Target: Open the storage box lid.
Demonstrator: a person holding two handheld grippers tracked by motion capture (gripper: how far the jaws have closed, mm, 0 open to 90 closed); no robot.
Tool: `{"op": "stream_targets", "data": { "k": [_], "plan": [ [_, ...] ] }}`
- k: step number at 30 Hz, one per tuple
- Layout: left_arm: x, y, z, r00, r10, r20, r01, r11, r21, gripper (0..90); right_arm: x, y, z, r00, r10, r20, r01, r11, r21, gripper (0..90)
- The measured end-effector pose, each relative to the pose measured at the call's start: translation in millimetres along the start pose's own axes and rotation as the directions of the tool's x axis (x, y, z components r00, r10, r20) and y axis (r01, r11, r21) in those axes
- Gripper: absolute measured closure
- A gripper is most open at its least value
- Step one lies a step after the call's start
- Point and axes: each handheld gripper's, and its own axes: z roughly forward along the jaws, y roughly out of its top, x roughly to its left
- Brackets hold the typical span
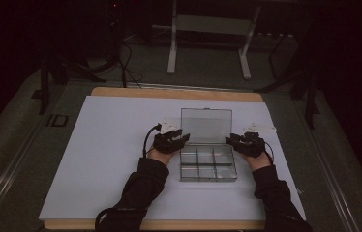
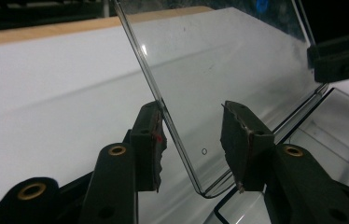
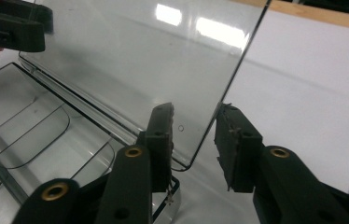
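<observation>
Tongs first: left tongs [image 1: 181, 137] straddle the left edge of the raised lid [image 1: 206, 125], jaws apart with a gap each side, not clamping; right tongs [image 1: 231, 140] straddle the right edge the same way, also parted.

Counter [image 1: 111, 159], white sheet on a wood board, carries the clear box [image 1: 208, 163] near its middle, between the 2 hands. Box base is split into 6 empty compartments; lid stands near upright on its rear hinge.

Risks, my judgement:
- Lid is loose between the jaws, so it may drop shut or flop back.
- Uneven push from the 2 sides could twist the thin lid or strain the hinge.
- Light empty box may slide on the smooth sheet.
- Slick plastic could slip from the pads [image 2: 156, 140].
</observation>
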Motion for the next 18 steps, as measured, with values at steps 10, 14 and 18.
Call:
{"op": "stream_targets", "data": {
  "k": [10, 14, 18],
  "plan": [
    [0.5, 0.1, 8.0, 0.9974, -0.065, 0.031, 0.063, 0.9964, 0.057, 50.3, -3.3, 1.1, 2.1, 0.9984, 0.055, -0.01, -0.055, 0.998, 0.027, 63.4],
    [3.1, -0.7, 10.1, 0.9924, -0.121, 0.021, 0.119, 0.9893, 0.084, 46.6, -2.9, 1.2, 3.1, 0.9979, 0.064, 0.0, -0.064, 0.997, 0.034, 64.1],
    [7.5, -2.8, 11.4, 0.9815, -0.187, 0.042, 0.182, 0.9784, 0.098, 45.0, -2.0, 1.6, 5.1, 0.9976, 0.069, 0.006, -0.069, 0.997, 0.042, 64.7]
  ]
}}
